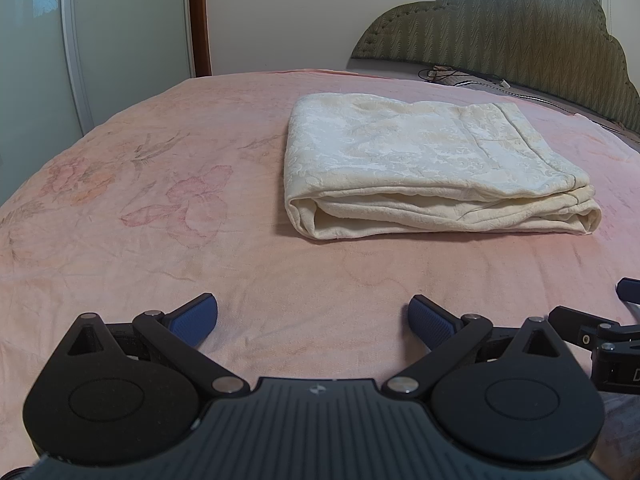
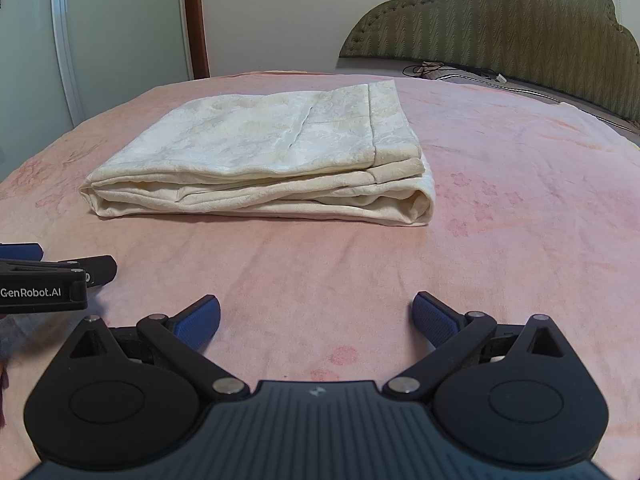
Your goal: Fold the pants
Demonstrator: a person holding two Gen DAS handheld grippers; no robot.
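Observation:
Cream-white pants (image 1: 424, 164) lie folded in a flat rectangular stack on the pink floral bedspread (image 1: 160, 208). In the right wrist view the stack (image 2: 264, 160) sits ahead and left of centre. My left gripper (image 1: 314, 318) is open and empty, low over the bedspread, well short of the stack. My right gripper (image 2: 316, 316) is open and empty too, also short of the stack. The right gripper's body shows at the right edge of the left wrist view (image 1: 612, 340). The left gripper's body shows at the left edge of the right wrist view (image 2: 48, 280).
An olive padded headboard (image 1: 520, 40) stands at the far right, with dark cables (image 1: 448, 74) at its foot. A white wardrobe door (image 1: 80, 40) and a brown door frame (image 1: 198, 16) stand beyond the bed's far left edge.

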